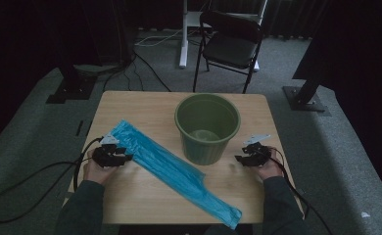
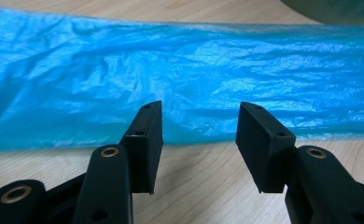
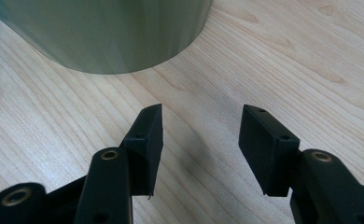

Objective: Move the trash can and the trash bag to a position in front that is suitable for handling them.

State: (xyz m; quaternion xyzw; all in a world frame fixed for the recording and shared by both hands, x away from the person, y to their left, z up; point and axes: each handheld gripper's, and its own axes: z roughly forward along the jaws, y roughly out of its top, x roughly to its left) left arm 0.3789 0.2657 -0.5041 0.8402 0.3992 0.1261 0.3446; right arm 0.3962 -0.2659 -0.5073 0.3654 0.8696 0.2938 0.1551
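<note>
A long blue plastic bag (image 1: 169,169) lies flat and diagonal across the wooden table (image 1: 145,105), from the left middle to the front edge. A green bucket (image 1: 207,128) stands upright right of centre. My left gripper (image 1: 126,157) rests at the bag's left edge, open, with nothing between its jaws. In the left gripper view the bag (image 2: 185,74) spreads just beyond the open left gripper (image 2: 199,121). My right gripper (image 1: 238,158) sits open on the table right of the bucket. In the right gripper view the bucket wall (image 3: 105,32) stands ahead of the empty right gripper (image 3: 201,121).
A black folding chair (image 1: 230,41) stands on the carpet behind the table. Black stand bases (image 1: 304,98) sit at the back right and back left. Cables trail over the floor to the left. Bare tabletop shows at the front left and far right.
</note>
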